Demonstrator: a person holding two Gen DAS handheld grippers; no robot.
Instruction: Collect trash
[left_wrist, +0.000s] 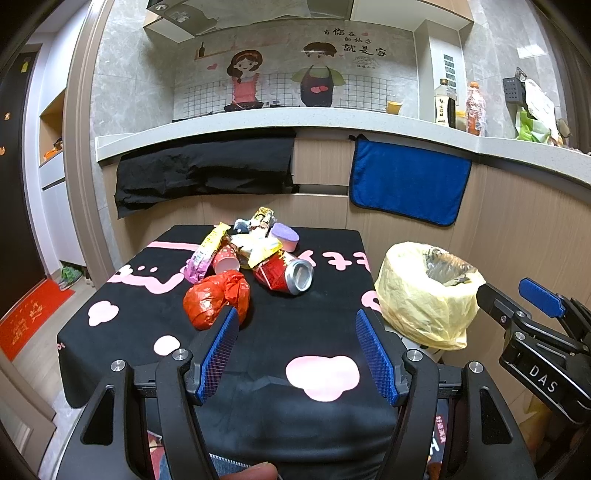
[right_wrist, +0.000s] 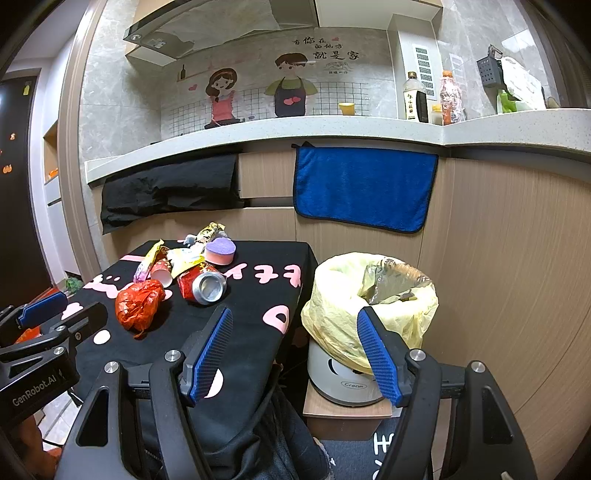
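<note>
Trash is heaped on a black cloth-covered table: a crumpled red plastic bag, a red drink can on its side, a paper cup, snack wrappers and a purple-pink sponge. A bin lined with a yellow bag stands right of the table. My left gripper is open above the table's near part, its left fingertip just in front of the red bag. My right gripper is open, between the table edge and the bin.
A kitchen counter runs behind the table, with a black cloth and a blue towel hanging from it and bottles on top. The bin sits on a small wooden stand. A red doormat lies on the floor at left.
</note>
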